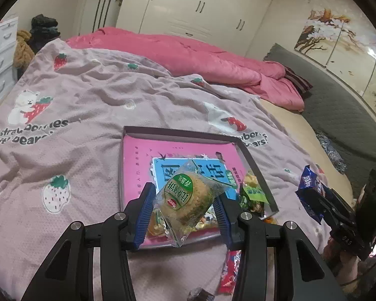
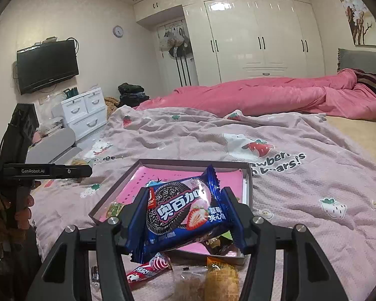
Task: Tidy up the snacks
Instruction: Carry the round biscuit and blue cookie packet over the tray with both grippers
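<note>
Left gripper [image 1: 185, 209] jaws clamp cake packet [image 1: 188, 198], right gripper [image 2: 185, 215] jaws cookie pack [image 2: 183, 210]; slick wrappers may slip short of tray [image 1: 250, 150] at 12 o'clock.

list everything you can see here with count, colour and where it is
cake snack: 1, clear wrapper with green label, in left gripper over box
cookie pack: 1, blue, in right gripper over box
box: 1, pink inside, shallow, on blanket, some snacks in near end
red candy pack: 1, on blanket before box
blanket: 1, pale pink, strawberry print
quilt: 1, bright pink, behind
TV: 1, black, wall
left gripper: black, blue pads
right gripper: black, blue pads
</note>
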Available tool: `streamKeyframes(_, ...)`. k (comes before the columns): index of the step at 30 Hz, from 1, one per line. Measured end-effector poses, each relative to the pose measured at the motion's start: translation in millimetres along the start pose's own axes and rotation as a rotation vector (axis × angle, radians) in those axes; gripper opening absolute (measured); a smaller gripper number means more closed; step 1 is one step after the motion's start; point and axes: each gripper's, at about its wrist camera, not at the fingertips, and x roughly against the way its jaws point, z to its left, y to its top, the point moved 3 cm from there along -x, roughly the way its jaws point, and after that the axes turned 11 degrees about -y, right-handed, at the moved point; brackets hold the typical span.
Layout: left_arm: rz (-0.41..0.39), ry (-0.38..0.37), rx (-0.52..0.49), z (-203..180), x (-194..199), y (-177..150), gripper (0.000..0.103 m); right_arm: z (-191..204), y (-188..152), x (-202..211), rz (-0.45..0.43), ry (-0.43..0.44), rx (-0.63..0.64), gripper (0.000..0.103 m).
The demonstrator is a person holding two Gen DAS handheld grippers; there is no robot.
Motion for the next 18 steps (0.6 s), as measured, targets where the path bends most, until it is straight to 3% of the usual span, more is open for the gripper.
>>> streamKeyframes(10, 0.007, 0.031, 0.078, 10.2, -19.8, -4.6, 0.047, -23.1, 3.7, -22.1, 0.03, -0.094, -0.044, 0.058)
streamKeyframes(18, 0.052, 0.056, 0.042, 1.0, -47.6, -17.0, 0.048, -33.4, -2.3, -44.3, 0.089, -0.141, -0.059, 0.058)
